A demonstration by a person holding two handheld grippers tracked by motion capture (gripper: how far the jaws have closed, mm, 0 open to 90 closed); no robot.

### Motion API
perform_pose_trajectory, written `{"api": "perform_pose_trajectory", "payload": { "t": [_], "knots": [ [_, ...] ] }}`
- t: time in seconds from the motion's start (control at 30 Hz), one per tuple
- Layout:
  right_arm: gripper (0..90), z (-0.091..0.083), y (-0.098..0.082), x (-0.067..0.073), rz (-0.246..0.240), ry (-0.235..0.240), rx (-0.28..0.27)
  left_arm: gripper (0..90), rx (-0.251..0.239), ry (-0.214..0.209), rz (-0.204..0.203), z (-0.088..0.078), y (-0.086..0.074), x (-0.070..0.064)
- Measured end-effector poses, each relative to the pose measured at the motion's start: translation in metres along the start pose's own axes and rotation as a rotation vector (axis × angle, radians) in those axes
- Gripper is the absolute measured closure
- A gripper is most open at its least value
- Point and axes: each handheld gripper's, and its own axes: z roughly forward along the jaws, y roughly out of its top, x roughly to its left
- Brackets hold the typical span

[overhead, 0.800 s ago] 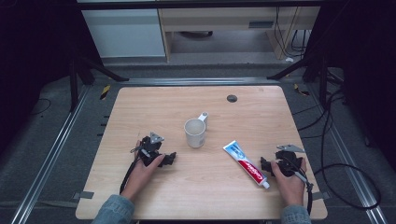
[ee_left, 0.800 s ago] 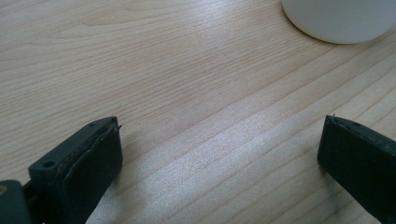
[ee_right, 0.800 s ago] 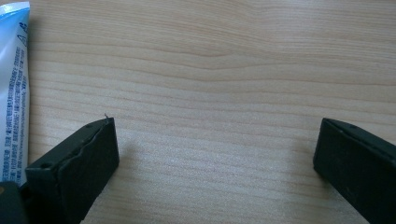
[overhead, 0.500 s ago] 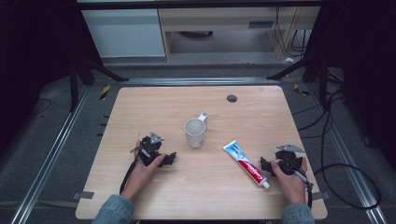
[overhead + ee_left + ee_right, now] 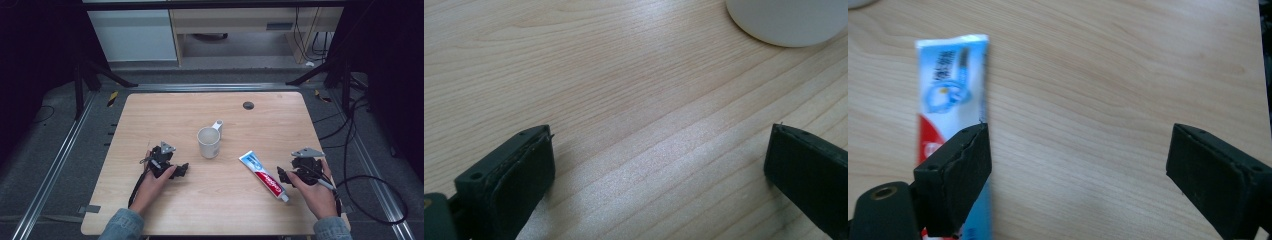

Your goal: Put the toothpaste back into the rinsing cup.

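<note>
My left gripper (image 5: pixel 170 167) and right gripper (image 5: pixel 299 172) are black, each topped by a grey three-cornered plate and trailing a black cable; the jaws are blocky black pads with small screw holes; my sleeves are blue denim

From the high view you are looking forward and down on the whole table (image 5: pixel 150 210), with the white mug (image 5: pixel 208 143) near its middle. Your left gripper view is riding low, skimming close over the wood toward that mug (image 5: pixel 788 20), whose base is showing at its top right. Your right gripper view is hovering close above the toothpaste tube (image 5: pixel 950 95), which is lying just right of the mug in the high view (image 5: pixel 263 175).
</note>
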Motion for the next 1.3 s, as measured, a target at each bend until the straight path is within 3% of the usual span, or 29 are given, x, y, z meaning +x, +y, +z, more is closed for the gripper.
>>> {"api": "perform_pose_trajectory", "payload": {
  "t": [0.1, 0.13, 0.2, 0.23, 0.4, 0.53, 0.77, 0.93, 1.3],
  "knots": [
    [15.8, -0.008, 0.011, 0.007, -0.059, 0.012, 0.036, 0.0, 0.0, -0.001, 0.0, 0.0, 0.0, 0.0],
    [16.7, -0.009, 0.018, 0.012, -0.097, 0.044, 0.077, 0.0, 0.0, 0.0, 0.0, 0.0, 0.0, 0.0],
    [16.8, -0.01, 0.02, 0.014, -0.11, 0.047, 0.094, 0.0, 0.0, 0.0, 0.0, 0.0, 0.0, 0.0],
    [18.1, -0.011, 0.026, 0.018, -0.144, 0.05, 0.121, 0.0, 0.0, -0.001, 0.0, 0.0, 0.0, 0.0],
    [22.0, -0.015, 0.045, 0.024, -0.167, 0.092, 0.137, 0.0, 0.0, 0.0, 0.0, 0.0, 0.0, 0.0],
    [23.4, -0.015, 0.057, 0.028, -0.196, 0.087, 0.167, 0.0, 0.0, -0.001, 0.0, 0.0, 0.0, 0.0],
    [25.8, -0.011, 0.071, 0.036, -0.214, 0.118, 0.205, 0.0, 0.0, -0.001, -0.001, 0.0, 0.0, 0.0],
    [32.4, -0.007, 0.077, 0.037, -0.212, 0.139, 0.238, 0.0, 0.0, -0.001, -0.001, 0.0, 0.0, 0.0],
    [35.2, 0.021, 0.084, 0.047, -0.205, 0.184, 0.333, 0.0, 0.0, -0.001, -0.001, 0.0, 0.0, 0.0]
  ]
}}
